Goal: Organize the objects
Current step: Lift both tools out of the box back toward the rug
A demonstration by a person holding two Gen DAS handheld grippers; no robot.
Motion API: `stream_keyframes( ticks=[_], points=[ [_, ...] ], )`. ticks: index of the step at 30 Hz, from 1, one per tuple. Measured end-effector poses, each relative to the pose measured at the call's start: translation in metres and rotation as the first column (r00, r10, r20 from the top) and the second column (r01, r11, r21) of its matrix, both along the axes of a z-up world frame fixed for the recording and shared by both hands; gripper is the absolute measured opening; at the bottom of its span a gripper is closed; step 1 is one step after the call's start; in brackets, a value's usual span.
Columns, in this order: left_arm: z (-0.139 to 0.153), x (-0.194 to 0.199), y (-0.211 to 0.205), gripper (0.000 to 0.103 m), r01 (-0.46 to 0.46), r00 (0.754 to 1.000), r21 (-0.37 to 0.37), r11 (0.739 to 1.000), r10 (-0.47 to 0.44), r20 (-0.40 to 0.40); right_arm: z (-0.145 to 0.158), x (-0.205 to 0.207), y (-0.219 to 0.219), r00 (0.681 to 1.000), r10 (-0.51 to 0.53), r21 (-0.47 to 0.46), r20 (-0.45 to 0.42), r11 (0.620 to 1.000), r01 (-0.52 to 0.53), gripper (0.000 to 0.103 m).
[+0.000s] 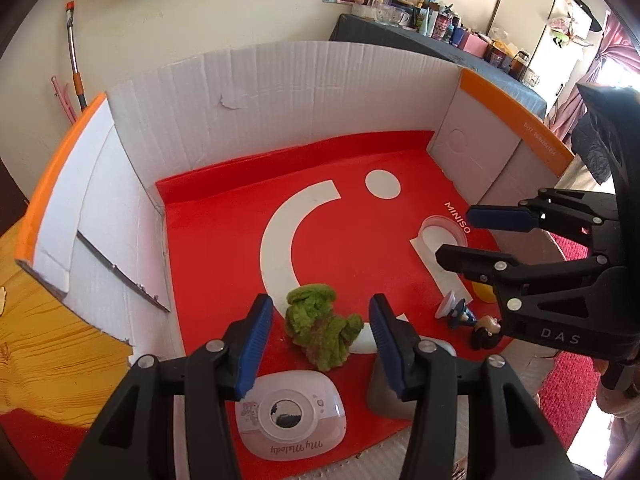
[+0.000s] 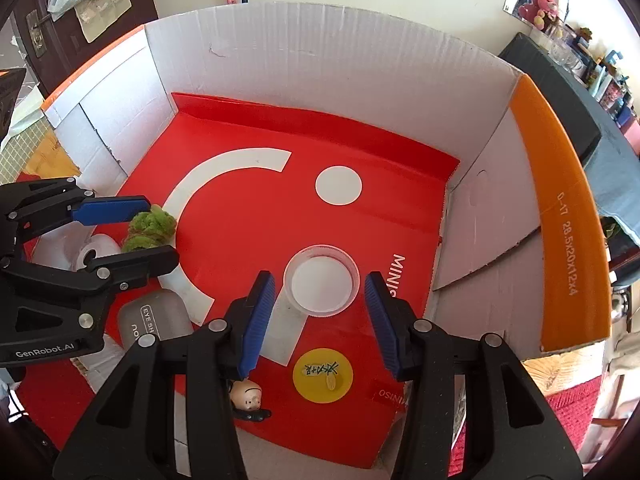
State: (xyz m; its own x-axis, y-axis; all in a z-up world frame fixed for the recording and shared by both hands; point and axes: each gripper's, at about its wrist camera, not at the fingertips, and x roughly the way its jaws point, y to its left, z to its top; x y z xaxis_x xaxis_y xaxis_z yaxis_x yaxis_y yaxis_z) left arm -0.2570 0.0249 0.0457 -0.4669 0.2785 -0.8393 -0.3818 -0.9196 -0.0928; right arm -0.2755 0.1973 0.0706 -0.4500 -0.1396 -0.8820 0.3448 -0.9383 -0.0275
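A white cardboard box (image 1: 260, 92) with a red MINISO sheet (image 1: 224, 248) on its floor holds the objects. My left gripper (image 1: 320, 344) is open, its jaws either side of a green fuzzy toy (image 1: 320, 324), also in the right wrist view (image 2: 150, 228). My right gripper (image 2: 320, 316) is open and empty, just above a clear round lid (image 2: 322, 284). A small doll figure (image 2: 248, 398) and a yellow disc (image 2: 323, 375) lie below it. A white My Melody device (image 1: 290, 414) and a grey case (image 2: 154, 320) lie near the left gripper.
The box walls (image 2: 328, 60) rise on three sides, with orange-edged flaps (image 2: 560, 216) at the sides. A wooden surface (image 1: 48, 340) lies left of the box. A cluttered dark table (image 1: 440, 40) stands behind.
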Motion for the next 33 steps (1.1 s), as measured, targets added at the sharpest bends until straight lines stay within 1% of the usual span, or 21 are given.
stream_keyframes(
  ticks=[1,6,8,9,10,13,14,16,21,23,25,30,33],
  points=[
    [0.003,0.003,0.000,0.058,-0.003,1.000,-0.006,1.000,0.002,-0.017,0.002,0.000,0.000,1.000,0.000,-0.001,-0.007,1.000,0.000,0.046],
    [0.017,0.012,-0.004,0.059,-0.028,0.997,0.001,1.000,0.028,-0.073,0.015,0.007,0.003,0.999,-0.003,-0.031,-0.044,1.000,0.002,0.050],
    [0.024,0.017,-0.005,0.062,-0.039,0.994,0.003,0.999,0.040,-0.103,0.020,0.009,0.000,0.997,-0.007,-0.025,-0.080,1.000,0.005,0.058],
    [0.027,0.020,-0.006,0.065,-0.045,0.992,0.002,0.999,0.045,-0.122,0.024,0.015,-0.002,0.995,-0.007,-0.026,-0.097,1.000,0.004,0.059],
    [0.031,0.024,-0.006,0.067,-0.049,0.989,0.003,0.999,0.049,-0.142,0.029,0.032,-0.011,0.994,-0.005,-0.032,-0.111,0.999,0.002,0.059],
    [0.041,0.035,-0.008,0.068,-0.060,0.981,0.011,0.998,0.061,-0.186,0.040,0.049,-0.009,0.988,-0.006,-0.056,-0.154,0.998,-0.002,0.060],
    [0.045,0.039,-0.009,0.068,-0.065,0.977,0.016,0.998,0.067,-0.202,0.043,0.054,-0.009,0.986,-0.006,-0.063,-0.169,0.998,-0.004,0.062],
    [0.052,0.048,-0.009,0.075,-0.076,0.967,0.018,0.997,0.078,-0.242,0.051,0.064,-0.007,0.980,-0.007,-0.078,-0.199,0.997,-0.009,0.066],
    [0.067,0.072,-0.010,0.079,-0.088,0.939,0.016,0.996,0.088,-0.332,0.069,0.087,-0.006,0.962,-0.004,-0.103,-0.274,0.994,-0.026,0.071],
    [0.071,0.081,-0.009,0.082,-0.102,0.927,0.021,0.995,0.103,-0.361,0.075,0.098,-0.007,0.951,-0.008,-0.107,-0.309,0.994,-0.027,0.074],
    [0.074,0.091,-0.009,0.083,-0.117,0.914,0.022,0.993,0.116,-0.390,0.082,0.110,-0.005,0.939,-0.016,-0.120,-0.344,0.992,-0.027,0.074],
    [0.077,0.115,-0.014,0.084,-0.151,0.891,0.050,0.987,0.158,-0.426,0.091,0.139,-0.001,0.911,-0.038,-0.125,-0.410,0.992,-0.015,0.077],
    [0.077,0.130,-0.018,0.089,-0.164,0.880,0.079,0.983,0.182,-0.439,0.092,0.154,0.002,0.902,-0.054,-0.145,-0.429,0.989,-0.009,0.081]
  ],
)
